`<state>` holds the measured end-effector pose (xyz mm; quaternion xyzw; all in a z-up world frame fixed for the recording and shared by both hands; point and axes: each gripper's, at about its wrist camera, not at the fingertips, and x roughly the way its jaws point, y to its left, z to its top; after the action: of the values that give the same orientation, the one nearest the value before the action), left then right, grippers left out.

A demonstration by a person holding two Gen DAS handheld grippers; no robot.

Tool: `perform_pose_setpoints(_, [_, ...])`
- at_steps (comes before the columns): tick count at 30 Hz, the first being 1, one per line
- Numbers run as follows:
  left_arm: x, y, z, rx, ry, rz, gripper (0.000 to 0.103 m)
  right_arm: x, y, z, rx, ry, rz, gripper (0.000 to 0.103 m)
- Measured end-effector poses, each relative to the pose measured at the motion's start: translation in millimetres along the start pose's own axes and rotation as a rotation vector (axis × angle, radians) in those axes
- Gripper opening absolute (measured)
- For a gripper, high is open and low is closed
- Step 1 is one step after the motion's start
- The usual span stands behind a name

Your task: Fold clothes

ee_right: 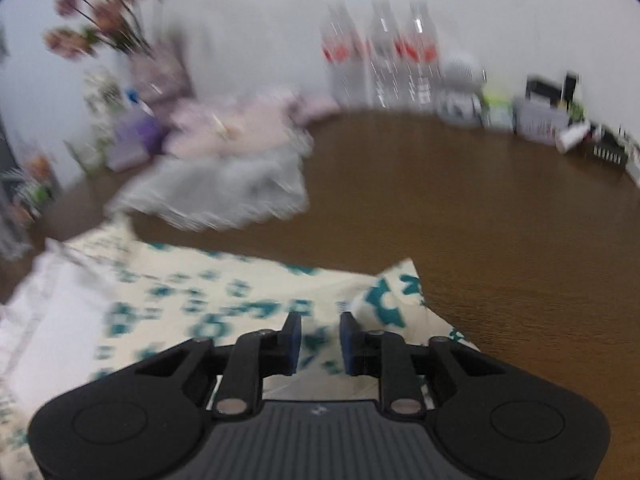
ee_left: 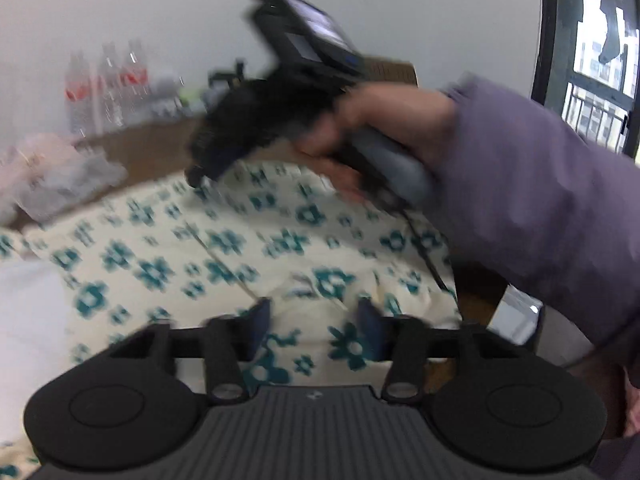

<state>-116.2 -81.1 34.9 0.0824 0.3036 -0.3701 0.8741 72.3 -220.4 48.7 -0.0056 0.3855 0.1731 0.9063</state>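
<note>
A cream cloth with teal flowers lies spread on the brown table. My left gripper is open just above the cloth's near part, with nothing between its fingers. My right gripper is open over the cloth near a folded-up corner. In the left wrist view the right gripper hangs over the cloth's far edge, held by a hand in a purple sleeve. Both views are blurred by motion.
A grey and pink pile of clothes lies at the back left of the table. Three clear bottles, small boxes and flowers stand along the wall. A white garment lies at the left. A window is at the right.
</note>
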Motion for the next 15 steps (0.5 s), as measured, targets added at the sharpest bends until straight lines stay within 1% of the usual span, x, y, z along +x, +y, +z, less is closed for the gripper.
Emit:
perform_pose_setpoints(1, [-2, -2, -3, 0.01, 0.003, 0.0, 0.026, 3, 0, -3, -0.002, -0.012, -0.006, 0.005])
perform_pose_setpoints(2, [-5, -4, -6, 0.02, 0.007, 0.0, 0.025, 3, 2, -6, -0.01, -0.021, -0.014, 0.003])
perform_pose_setpoints(4, [-10, -9, -11, 0.034, 0.015, -0.005, 0.025, 4, 6, -10, -0.034, -0.044, -0.043, 0.0])
perform_pose_setpoints(6, [-14, -15, -14, 0.062, 0.026, -0.005, 0.025, 9, 12, -12, -0.083, -0.069, -0.108, 0.0])
perform_pose_setpoints(8, [-17, -18, -14, 0.068, 0.042, 0.001, 0.026, 10, 13, -10, -0.107, -0.078, -0.146, 0.0])
perform_pose_setpoints(9, [-20, -16, -13, 0.057, 0.045, -0.005, 0.027, 9, 14, -10, -0.112, -0.074, -0.151, 0.001])
perform_pose_setpoints(10, [-25, -13, -12, 0.041, 0.04, -0.012, 0.032, 1, 13, -10, -0.104, -0.064, -0.134, 0.004])
perform_pose_setpoints(11, [-37, -6, -12, 0.028, 0.014, -0.039, 0.04, -14, 12, -11, -0.097, -0.077, -0.109, 0.005])
perform_pose_setpoints(12, [-51, 3, -12, 0.025, -0.022, -0.07, 0.047, -32, 11, -14, -0.096, -0.109, -0.081, 0.01])
perform_pose_setpoints(13, [-64, 16, -15, 0.012, -0.049, -0.046, 0.063, -52, 11, -19, -0.097, -0.143, -0.05, 0.025])
perform_pose_setpoints(14, [-77, 28, -19, 0.0, -0.076, -0.023, 0.069, -74, 14, -30, -0.107, -0.17, -0.005, 0.033])
perform_pose_setpoints(15, [-90, 42, -22, -0.013, -0.1, 0.004, 0.069, -95, 17, -44, -0.122, -0.184, 0.052, 0.04])
